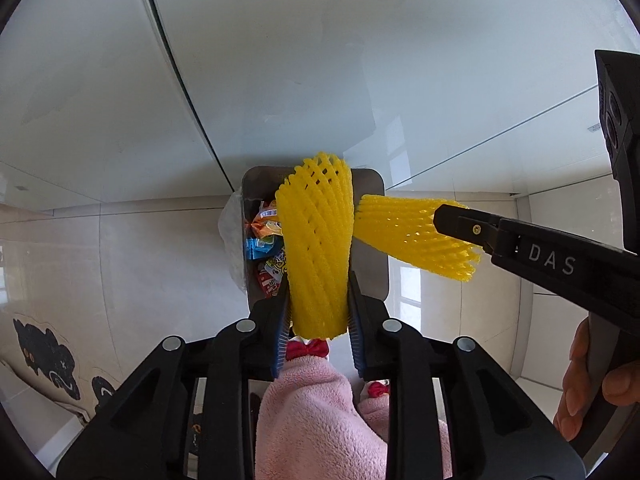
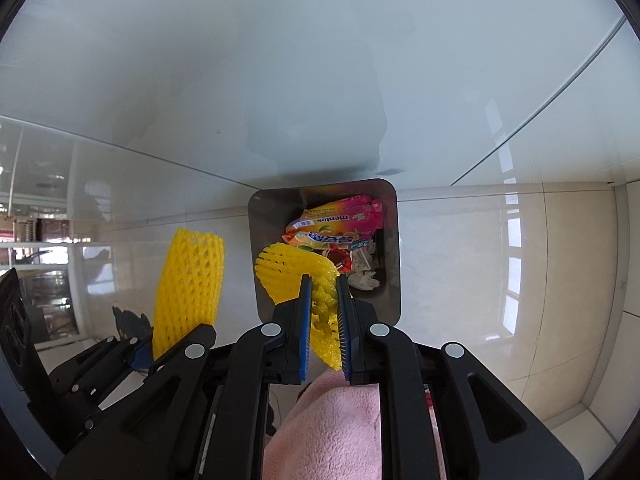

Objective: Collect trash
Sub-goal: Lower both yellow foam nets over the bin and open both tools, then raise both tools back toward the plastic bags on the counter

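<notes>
My left gripper point(image 1: 318, 304) is shut on a yellow foam fruit net point(image 1: 316, 240) and holds it upright above a grey metal trash bin point(image 1: 372, 248). My right gripper point(image 2: 323, 300) is shut on a second yellow foam net point(image 2: 296, 276), held over the same bin point(image 2: 394, 264). The right gripper also shows in the left wrist view point(image 1: 452, 220) with its net point(image 1: 408, 232). The left gripper's net shows in the right wrist view point(image 2: 188, 292). The bin holds candy wrappers point(image 2: 336, 224), also seen in the left wrist view point(image 1: 264, 240).
The bin stands on a glossy pale tiled floor point(image 2: 500, 260) against a white wall point(image 1: 320, 60). A white plastic bag point(image 1: 232, 236) sticks out at the bin's left side. Pink fleece clothing point(image 1: 312, 420) is below both grippers. A black cartoon floor mat point(image 1: 44, 356) lies at left.
</notes>
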Demonstrator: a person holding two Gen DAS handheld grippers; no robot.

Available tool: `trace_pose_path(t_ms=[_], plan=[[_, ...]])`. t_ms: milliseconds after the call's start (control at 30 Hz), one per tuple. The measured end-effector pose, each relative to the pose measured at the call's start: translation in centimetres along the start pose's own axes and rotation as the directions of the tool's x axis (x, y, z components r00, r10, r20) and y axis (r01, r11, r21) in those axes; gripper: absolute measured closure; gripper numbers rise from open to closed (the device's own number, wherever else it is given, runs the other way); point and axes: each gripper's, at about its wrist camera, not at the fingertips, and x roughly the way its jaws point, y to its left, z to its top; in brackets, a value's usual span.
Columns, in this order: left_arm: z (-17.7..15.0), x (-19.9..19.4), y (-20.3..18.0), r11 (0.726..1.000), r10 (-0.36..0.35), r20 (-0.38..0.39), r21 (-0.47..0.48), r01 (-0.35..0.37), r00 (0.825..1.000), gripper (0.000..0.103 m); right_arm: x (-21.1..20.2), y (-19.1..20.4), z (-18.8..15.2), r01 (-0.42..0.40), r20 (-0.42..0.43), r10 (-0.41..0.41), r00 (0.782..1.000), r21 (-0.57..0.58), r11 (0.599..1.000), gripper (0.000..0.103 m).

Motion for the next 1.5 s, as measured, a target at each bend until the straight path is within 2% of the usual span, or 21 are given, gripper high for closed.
trace_pose_path(t_ms=[33,67,100,133,167,200,233,267,300,333,400,433,667,767,867,967,1133,1300,1400,1500], plan=[[0.3,-0.1,0.0,1.0,0.001,0.001,0.001,-0.001,1.0,0.073,0.0,0.0,0.2,0.0,-0.001,0.0,1.0,0.001,1.0,0.086],[0.3,-0.3,0.0,1.0,0.002,0.004,0.003,-0.002,1.0,0.066,0.0,0.0,0.4,0.0,0.002,0.0,1.0,0.007,1.0,0.078],[0.4,-0.2,-0.1,1.0,0.005,0.007,0.004,-0.005,1.0,0.062,-0.3,-0.1,0.5,-0.006,0.009,0.006,1.0,0.014,1.0,0.059],[0.5,-0.3,-0.1,1.0,0.011,0.009,0.005,-0.011,1.0,0.052,-0.4,-0.1,0.7,-0.011,0.019,0.011,1.0,0.023,1.0,0.048],[0.6,-0.4,-0.2,1.0,0.022,0.011,0.005,-0.022,1.0,0.041,-0.7,-0.1,0.9,-0.015,0.03,0.014,0.999,0.029,0.999,0.041],[0.7,-0.6,-0.2,1.0,0.031,0.014,0.004,-0.031,0.999,0.036,-1.1,-0.1,1.0,-0.014,0.035,0.013,0.999,0.029,0.999,0.042],[0.8,-1.0,-0.2,0.999,0.038,0.018,0.004,-0.038,0.999,0.026,-1.1,0.1,1.1,-0.01,0.035,0.009,0.999,0.026,1.0,0.041],[0.9,-1.4,-0.3,0.999,0.045,0.022,0.004,-0.045,0.999,0.017,-1.3,0.2,1.2,-0.007,0.035,0.006,0.999,0.022,1.0,0.036],[1.0,-1.9,-0.3,0.999,0.052,0.028,0.004,-0.052,0.998,0.013,-1.7,0.2,1.3,0.0,0.037,-0.001,0.999,0.021,1.0,0.028],[1.1,-2.6,-0.4,0.999,0.054,0.034,0.005,-0.054,0.998,0.01,-2.1,0.1,1.3,0.004,0.044,-0.005,0.999,0.023,1.0,0.026],[1.2,-4.2,-0.3,0.999,0.046,0.043,0.008,-0.047,0.998,0.008,-3.4,0.1,1.3,0.007,0.046,-0.009,0.999,0.025,1.0,0.008],[1.2,-5.3,-0.5,0.999,0.043,0.051,0.012,-0.044,0.998,0.008,-4.4,0.2,1.2,0.012,0.05,-0.013,0.999,0.024,1.0,0.005],[1.6,-14.1,-2.2,0.996,0.072,0.154,0.05,-0.08,0.986,0.008,-12.4,1.0,0.4,0.032,0.085,-0.027,0.996,-0.054,0.998,0.003],[2.0,-18.1,-2.8,0.996,0.066,0.204,0.05,-0.078,0.977,0.008,-16.4,1.7,-0.2,0.028,0.133,-0.02,0.991,-0.063,0.998,0.003],[2.7,-22.0,-3.4,0.994,0.063,0.271,0.072,-0.085,0.96,0.008,-20.7,2.5,-0.4,0.026,0.21,-0.01,0.978,-0.073,0.997,0.003],[4.2,-25.1,-4.3,0.989,0.068,0.328,0.101,-0.107,0.942,0.008,-25.1,3.4,0.0,0.026,0.312,-0.002,0.95,-0.075,0.997,0.003],[7.7,-29.8,-5.7,0.984,0.058,0.417,0.128,-0.121,0.907,0.008,-31.7,5.0,2.0,0.03,0.468,0.014,0.884,-0.088,0.996,0.003],[11.9,-32.6,-6.6,0.986,0.055,0.475,0.116,-0.124,0.878,0.008,-35.5,5.8,5.6,0.051,0.564,0.022,0.825,-0.112,0.992,0.003],[14.5,-33.4,-7.2,0.985,0.068,0.495,0.107,-0.138,0.866,0.008,-37.6,5.7,8.1,0.058,0.592,0.024,0.805,-0.119,0.991,0.003],[16.9,-33.8,-7.7,0.987,0.069,0.513,0.092,-0.135,0.856,0.008,-38.0,5.2,11.0,0.041,0.595,0.04,0.803,-0.122,0.992,0.003]])
